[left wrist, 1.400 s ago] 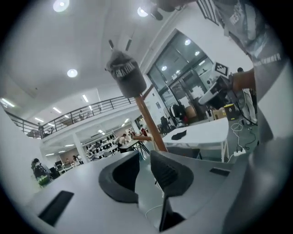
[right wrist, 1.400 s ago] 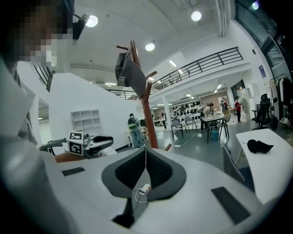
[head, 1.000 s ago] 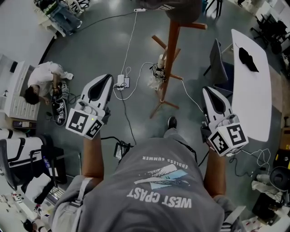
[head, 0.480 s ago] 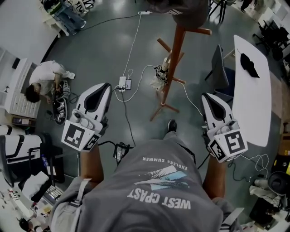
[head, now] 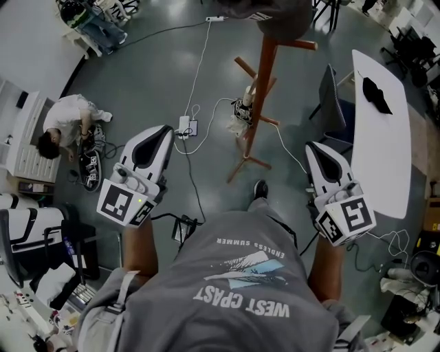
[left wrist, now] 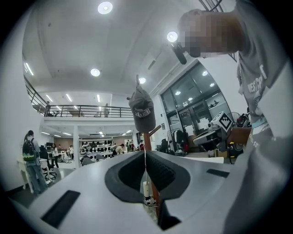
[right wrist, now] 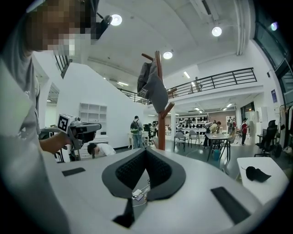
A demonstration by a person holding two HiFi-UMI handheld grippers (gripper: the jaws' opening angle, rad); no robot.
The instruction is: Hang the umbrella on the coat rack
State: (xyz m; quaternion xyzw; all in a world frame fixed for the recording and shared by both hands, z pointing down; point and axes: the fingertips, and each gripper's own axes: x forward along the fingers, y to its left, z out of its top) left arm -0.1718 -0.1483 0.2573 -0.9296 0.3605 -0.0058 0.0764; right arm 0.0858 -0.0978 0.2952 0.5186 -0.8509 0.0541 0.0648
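Observation:
A wooden coat rack stands on the grey floor ahead of me, with a dark cap on its top. A small folded umbrella with a white handle and patterned cloth sits close against the pole, low down. In the left gripper view the umbrella seems to hang by a thin cord beside the rack. My left gripper is shut and empty, well short of the rack. My right gripper is also shut and empty, to the rack's right.
A white table with a black item stands at the right, a dark chair beside it. A power strip and white cables lie on the floor left of the rack. A person crouches at far left.
My left gripper has drifted slightly nearer to me in the head view. The right gripper has stayed put, and both remain shut.

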